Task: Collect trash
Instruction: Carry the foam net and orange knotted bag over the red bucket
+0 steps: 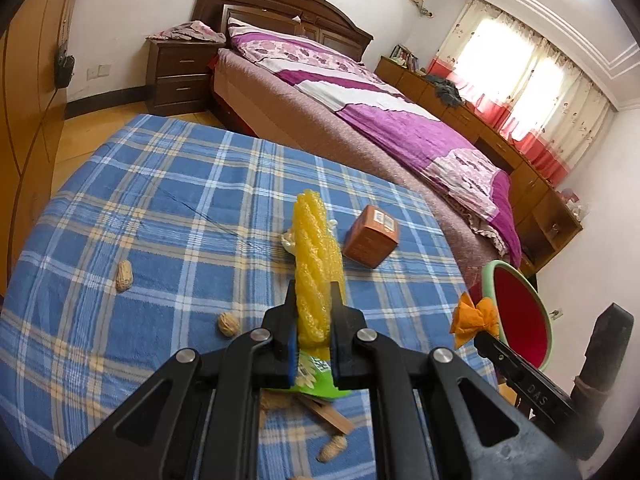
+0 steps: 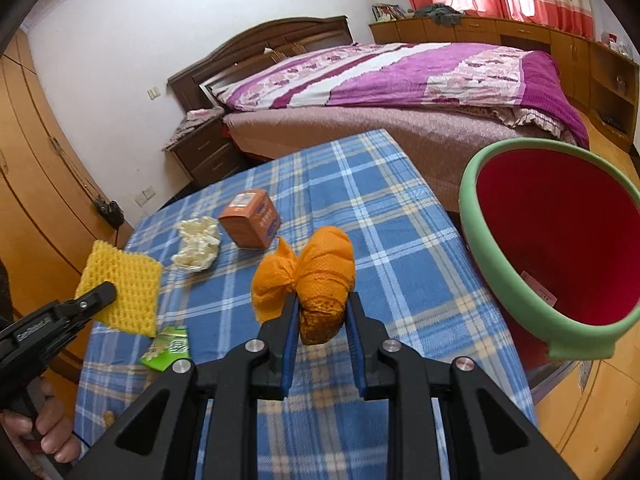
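Note:
My left gripper [image 1: 315, 296] is shut on a yellow foam net [image 1: 314, 256], held upright above the blue plaid table [image 1: 180, 208]. A green wrapper [image 1: 316, 376] shows just below the foam; I cannot tell whether it is gripped too. My right gripper [image 2: 323, 304] is shut on an orange mesh bundle [image 2: 320, 276], lifted over the table's right side. A red bin with a green rim [image 2: 468, 208] stands to the right, beyond the table edge. In the right wrist view the left gripper [image 2: 102, 292] holds the foam net [image 2: 124, 284] at far left.
An orange box [image 2: 250, 220] and crumpled white paper [image 2: 196, 248] lie mid-table. Peanuts [image 1: 124, 276], a walnut [image 1: 229, 324] and a wooden clip [image 1: 328, 416] lie near the left gripper. A bed [image 2: 400, 80] stands behind the table and a wardrobe [image 2: 40, 200] on the left.

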The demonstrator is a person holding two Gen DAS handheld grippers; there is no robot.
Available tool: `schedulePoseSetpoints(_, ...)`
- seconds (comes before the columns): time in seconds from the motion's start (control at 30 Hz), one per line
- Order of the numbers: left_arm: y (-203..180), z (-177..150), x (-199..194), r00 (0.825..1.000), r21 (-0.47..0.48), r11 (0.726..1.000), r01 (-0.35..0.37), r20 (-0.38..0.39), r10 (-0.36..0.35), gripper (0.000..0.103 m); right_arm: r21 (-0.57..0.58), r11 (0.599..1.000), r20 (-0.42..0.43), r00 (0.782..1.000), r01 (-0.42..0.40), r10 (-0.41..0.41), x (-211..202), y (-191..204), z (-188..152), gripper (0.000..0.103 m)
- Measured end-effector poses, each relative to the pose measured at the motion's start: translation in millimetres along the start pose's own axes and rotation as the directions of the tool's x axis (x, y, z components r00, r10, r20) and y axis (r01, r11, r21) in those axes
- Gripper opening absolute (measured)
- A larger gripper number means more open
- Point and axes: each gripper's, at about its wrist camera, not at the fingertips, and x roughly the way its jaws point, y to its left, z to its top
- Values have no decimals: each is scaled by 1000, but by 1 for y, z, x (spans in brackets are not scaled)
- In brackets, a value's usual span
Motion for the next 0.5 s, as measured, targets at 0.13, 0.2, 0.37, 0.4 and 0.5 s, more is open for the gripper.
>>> schedulePoseSetpoints(0.13, -8, -3, -9, 1000, 6, 1000, 15, 6, -15, 11, -8, 1000, 34, 999, -14, 14, -20, 3, -3, 25)
schedulePoseSetpoints(0.2, -12, -5, -13, 1000, 8, 1000, 22, 11, -23, 11, -9, 1000, 49, 999, -21, 21, -29, 3, -4, 25)
schedulePoseSetpoints(0.37, -25, -7, -26, 999, 25, 999, 45, 24, -45, 11, 0, 999, 87, 996, -34, 34, -50, -2, -7, 25)
schedulePoseSetpoints(0.4, -27, -7, -27, 999, 28, 998, 48, 25, -48, 11, 2, 999, 94, 995, -36, 36, -54, -3, -7, 25)
schedulePoseSetpoints(0.5, -36, -9, -34, 997, 43, 997, 64, 32, -66, 11, 12, 999, 115, 993, -39, 37, -66, -9, -9, 25)
